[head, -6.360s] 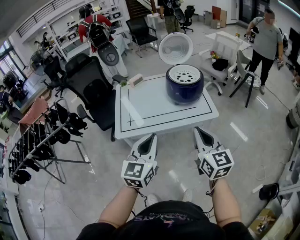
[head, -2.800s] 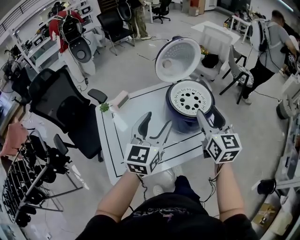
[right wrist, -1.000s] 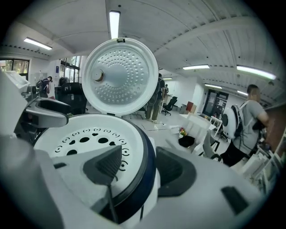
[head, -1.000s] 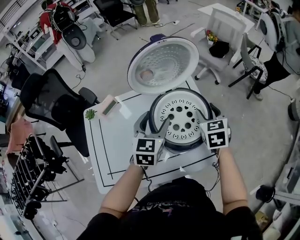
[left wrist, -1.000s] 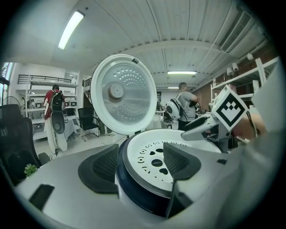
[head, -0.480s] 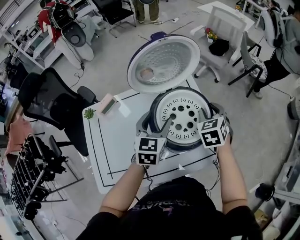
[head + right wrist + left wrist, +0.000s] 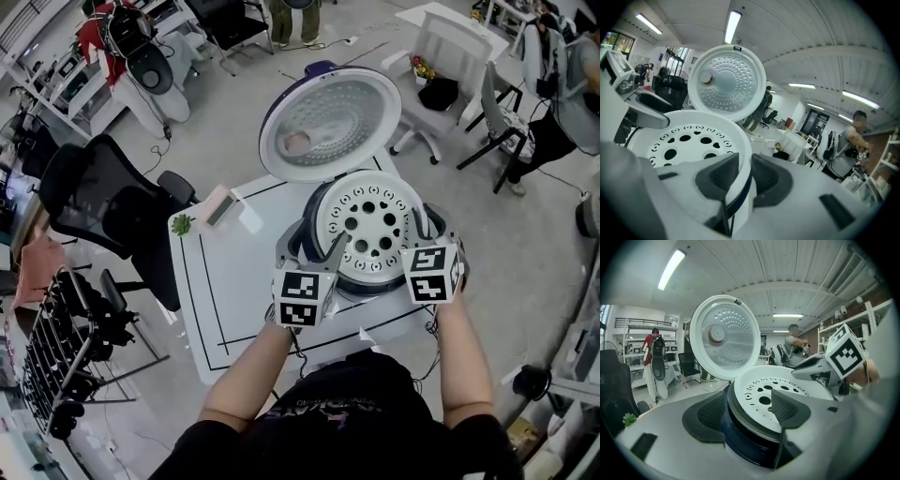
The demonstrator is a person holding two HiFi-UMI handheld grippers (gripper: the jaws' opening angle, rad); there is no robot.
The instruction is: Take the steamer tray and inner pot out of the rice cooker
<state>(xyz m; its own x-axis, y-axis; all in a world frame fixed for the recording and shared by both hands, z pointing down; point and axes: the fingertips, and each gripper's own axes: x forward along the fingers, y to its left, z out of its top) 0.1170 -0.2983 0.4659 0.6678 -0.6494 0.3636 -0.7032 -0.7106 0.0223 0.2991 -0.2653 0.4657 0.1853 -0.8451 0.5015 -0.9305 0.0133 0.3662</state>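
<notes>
Sitting at the centre of the head view, the rice cooker [image 7: 740, 444] is seen on the white table [image 7: 234, 291], its lid [image 7: 328, 122] thrown back toward the top of the frame. The perforated steamer tray [image 7: 375, 220] lies across its mouth. The tray's right rim is pinched by the right gripper [image 7: 743, 176], whose jaws have just been closing. The left gripper [image 7: 750, 411] is held wide open, with the left rim between its pads, unpressed.

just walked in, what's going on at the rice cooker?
A person works the open rice cooker with two handheld grippers. The right gripper has just been closing and now pinches the rim of the steamer tray. The left gripper straddles the opposite rim, jaws apart. The tray is not yet out; the lid is up.
</notes>
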